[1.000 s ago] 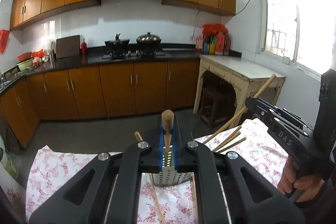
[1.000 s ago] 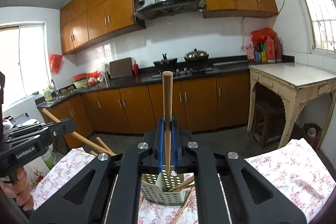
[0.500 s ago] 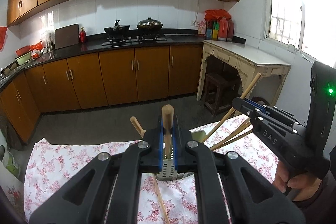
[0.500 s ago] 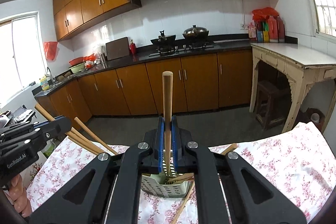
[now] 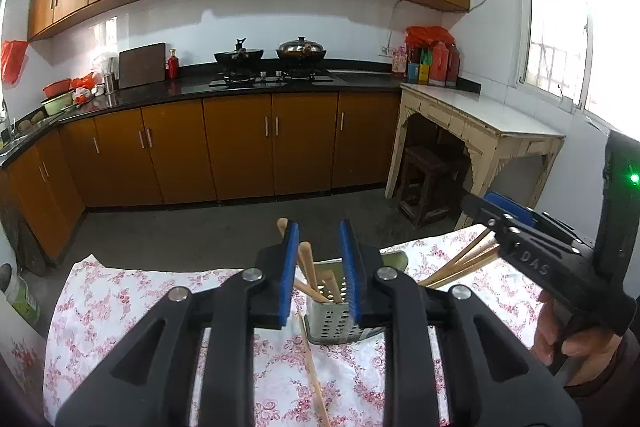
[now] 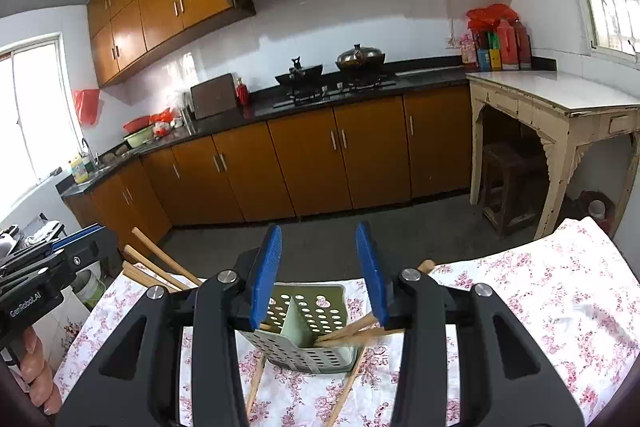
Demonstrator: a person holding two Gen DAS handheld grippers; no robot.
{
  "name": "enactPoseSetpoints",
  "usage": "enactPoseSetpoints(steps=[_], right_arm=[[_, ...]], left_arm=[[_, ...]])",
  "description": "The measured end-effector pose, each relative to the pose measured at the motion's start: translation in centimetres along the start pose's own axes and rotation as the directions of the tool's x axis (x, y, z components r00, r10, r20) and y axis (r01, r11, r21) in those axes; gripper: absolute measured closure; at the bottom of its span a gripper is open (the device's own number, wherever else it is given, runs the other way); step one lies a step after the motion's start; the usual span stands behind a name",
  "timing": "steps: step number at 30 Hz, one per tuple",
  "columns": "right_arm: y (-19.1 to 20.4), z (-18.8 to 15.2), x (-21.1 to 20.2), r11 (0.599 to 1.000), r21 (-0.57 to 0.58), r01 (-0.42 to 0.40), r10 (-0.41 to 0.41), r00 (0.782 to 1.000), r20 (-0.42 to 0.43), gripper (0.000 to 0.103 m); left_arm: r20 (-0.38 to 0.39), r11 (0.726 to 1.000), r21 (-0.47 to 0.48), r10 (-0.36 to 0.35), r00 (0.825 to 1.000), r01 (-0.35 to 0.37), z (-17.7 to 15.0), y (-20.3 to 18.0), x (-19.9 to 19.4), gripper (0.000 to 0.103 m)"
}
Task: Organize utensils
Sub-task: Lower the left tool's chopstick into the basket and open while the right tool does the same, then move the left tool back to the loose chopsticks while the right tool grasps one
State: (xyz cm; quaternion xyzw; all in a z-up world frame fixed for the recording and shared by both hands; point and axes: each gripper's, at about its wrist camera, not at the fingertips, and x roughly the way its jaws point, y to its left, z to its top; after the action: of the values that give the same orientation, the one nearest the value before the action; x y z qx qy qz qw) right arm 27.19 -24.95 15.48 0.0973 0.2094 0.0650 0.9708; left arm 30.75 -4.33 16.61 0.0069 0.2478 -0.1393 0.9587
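Note:
A perforated metal utensil holder (image 5: pixel 340 311) (image 6: pixel 304 323) stands on the floral tablecloth (image 5: pixel 120 307) (image 6: pixel 540 299), with several wooden chopsticks (image 5: pixel 308 267) (image 6: pixel 348 333) leaning in it. My left gripper (image 5: pixel 319 259) is open and empty just above the holder. My right gripper (image 6: pixel 319 259) is open and empty above the holder too. The right gripper also shows at the right of the left wrist view (image 5: pixel 520 227). The left gripper shows at the left of the right wrist view (image 6: pixel 48 267). Loose chopsticks lie on the cloth by the holder (image 5: pixel 314 375) (image 6: pixel 348 383).
The table's far edge drops to a grey floor (image 5: pixel 200 227). Brown kitchen cabinets (image 5: pixel 240 147) line the back wall, with a stove and pots (image 5: pixel 272 63) on the black counter. A worn white side table (image 5: pixel 480 123) and a stool (image 5: pixel 428 179) stand at the right.
Both grippers have opened and let go of the wooden chopsticks they held upright; the chopsticks now rest in the holder. Both cameras have tilted down and moved closer to the holder.

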Motion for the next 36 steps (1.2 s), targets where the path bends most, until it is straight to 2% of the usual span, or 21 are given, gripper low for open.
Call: enactPoseSetpoints(steps=[5,8,13,16,18,21,25,29,33,34,35,36], right_arm=[[0.2,0.0,-2.3,1.000,-0.012,0.001,0.000,1.000,0.027,0.063],[-0.1,-0.6,-4.1,1.000,-0.012,0.006,-0.006,0.999,0.037,0.063],[-1.6,-3.1,-6.8,0.999,-0.002,0.042,-0.042,0.999,0.031,0.062],[-2.8,-6.5,-7.1,0.997,0.005,0.079,-0.079,0.997,-0.022,0.062],[-3.3,-8.8,-6.2,0.996,0.013,0.090,-0.088,0.993,-0.082,0.062],[-3.5,-12.7,-3.5,0.995,0.033,0.099,-0.091,0.976,-0.198,0.062],[-2.0,-17.2,0.4,0.998,0.045,0.053,-0.035,0.945,-0.325,0.063],[0.0,-20.1,3.7,0.999,0.034,0.028,-0.012,0.911,-0.413,0.063],[1.2,-22.0,5.9,0.999,-0.004,0.038,-0.036,0.888,-0.458,0.064],[1.3,-22.2,6.2,0.999,-0.008,0.043,-0.042,0.885,-0.463,0.065],[1.4,-22.6,6.6,0.998,-0.021,0.057,-0.060,0.881,-0.470,0.071],[1.5,-22.7,6.6,0.997,-0.040,0.070,-0.080,0.886,-0.457,0.081]], left_arm=[[0.019,1.000,-0.014,0.007,1.000,-0.007,-0.3,0.7,-1.9,0.077],[0.034,1.000,-0.022,0.016,0.999,-0.015,-0.9,1.3,-3.5,0.072],[0.039,0.998,-0.038,0.053,0.998,-0.051,-4.3,2.4,-6.0,0.064],[0.016,0.995,-0.047,0.089,0.996,-0.089,-7.6,3.2,-6.5,0.052],[-0.014,0.993,-0.065,0.098,0.995,-0.098,-9.7,3.7,-6.0,0.042],[-0.088,0.988,-0.107,0.098,0.991,-0.107,-13.2,4.6,-3.7,0.040],[-0.175,0.979,-0.187,0.053,0.983,-0.086,-16.9,5.3,-0.7,0.032],[-0.230,0.969,-0.222,0.053,0.972,-0.105,-19.2,6.0,1.1,0.017],[-0.254,0.966,-0.209,0.098,0.962,-0.154,-20.3,6.9,1.6,0.009],[-0.258,0.964,-0.214,0.099,0.961,-0.157,-20.5,7.2,1.7,0.008],[-0.265,0.962,-0.219,0.102,0.959,-0.163,-20.7,7.5,1.7,0.006],[-0.269,0.960,-0.223,0.105,0.957,-0.168,-20.7,7.6,1.7,0.004]])
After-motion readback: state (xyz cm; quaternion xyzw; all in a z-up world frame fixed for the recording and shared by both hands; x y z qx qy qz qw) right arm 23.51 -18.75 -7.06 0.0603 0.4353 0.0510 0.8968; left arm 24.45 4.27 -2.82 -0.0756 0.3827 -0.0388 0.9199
